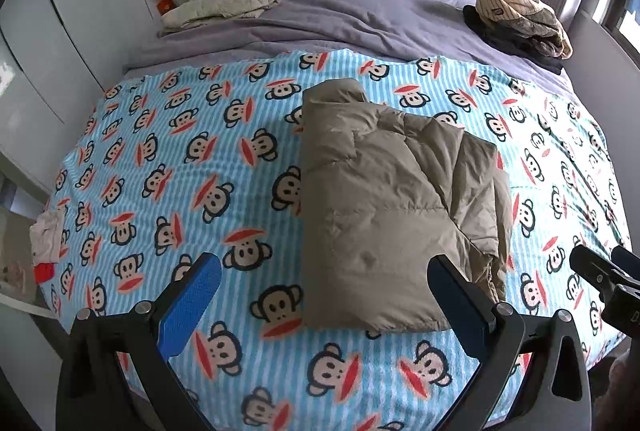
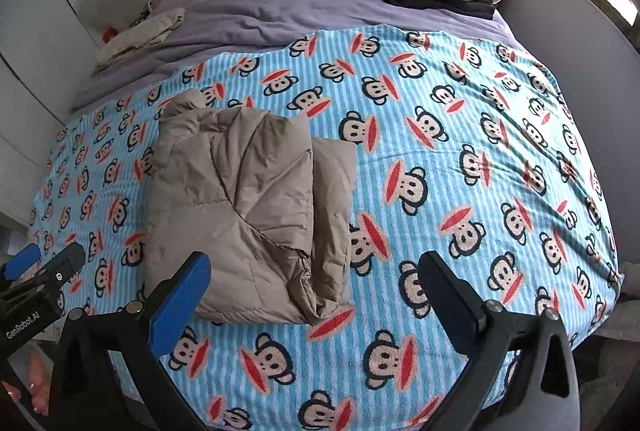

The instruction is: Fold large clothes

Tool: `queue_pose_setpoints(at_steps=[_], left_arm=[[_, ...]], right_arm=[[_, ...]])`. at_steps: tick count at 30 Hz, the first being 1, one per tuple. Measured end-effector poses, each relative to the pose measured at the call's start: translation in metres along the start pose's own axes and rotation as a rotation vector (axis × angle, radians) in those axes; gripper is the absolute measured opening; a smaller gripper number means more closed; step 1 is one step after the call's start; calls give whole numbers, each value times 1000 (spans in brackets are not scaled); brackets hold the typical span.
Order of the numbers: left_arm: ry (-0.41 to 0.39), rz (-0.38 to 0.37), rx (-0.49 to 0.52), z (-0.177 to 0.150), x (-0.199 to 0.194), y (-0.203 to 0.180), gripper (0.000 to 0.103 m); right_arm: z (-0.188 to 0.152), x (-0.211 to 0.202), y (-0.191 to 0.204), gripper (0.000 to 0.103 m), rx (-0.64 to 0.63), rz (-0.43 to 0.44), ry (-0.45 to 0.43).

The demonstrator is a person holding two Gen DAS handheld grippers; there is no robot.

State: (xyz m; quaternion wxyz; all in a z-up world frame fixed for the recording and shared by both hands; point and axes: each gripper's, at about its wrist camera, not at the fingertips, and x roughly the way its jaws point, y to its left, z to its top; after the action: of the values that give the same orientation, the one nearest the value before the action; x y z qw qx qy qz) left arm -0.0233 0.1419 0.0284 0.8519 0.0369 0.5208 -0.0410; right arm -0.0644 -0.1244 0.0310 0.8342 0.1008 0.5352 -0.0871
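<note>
one folded jacket lies on the blanket, two clothes piles at 11 and 1 o'clock, left gripper and right gripper both wide, holding nothing.

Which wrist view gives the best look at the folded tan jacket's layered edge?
The right wrist view: the folded tan jacket shows its stacked right edge and open near corner unobstructed. In the left wrist view the jacket is larger and centred, but the open left claw has one finger covering that near corner.
</note>
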Motion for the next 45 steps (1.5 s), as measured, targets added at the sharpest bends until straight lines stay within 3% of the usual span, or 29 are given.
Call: queue_pose_setpoints(at_steps=[45], left_arm=[[20,16,2,1,14,7,103]], right_arm=[[2,2,2,103,0,-2,1]])
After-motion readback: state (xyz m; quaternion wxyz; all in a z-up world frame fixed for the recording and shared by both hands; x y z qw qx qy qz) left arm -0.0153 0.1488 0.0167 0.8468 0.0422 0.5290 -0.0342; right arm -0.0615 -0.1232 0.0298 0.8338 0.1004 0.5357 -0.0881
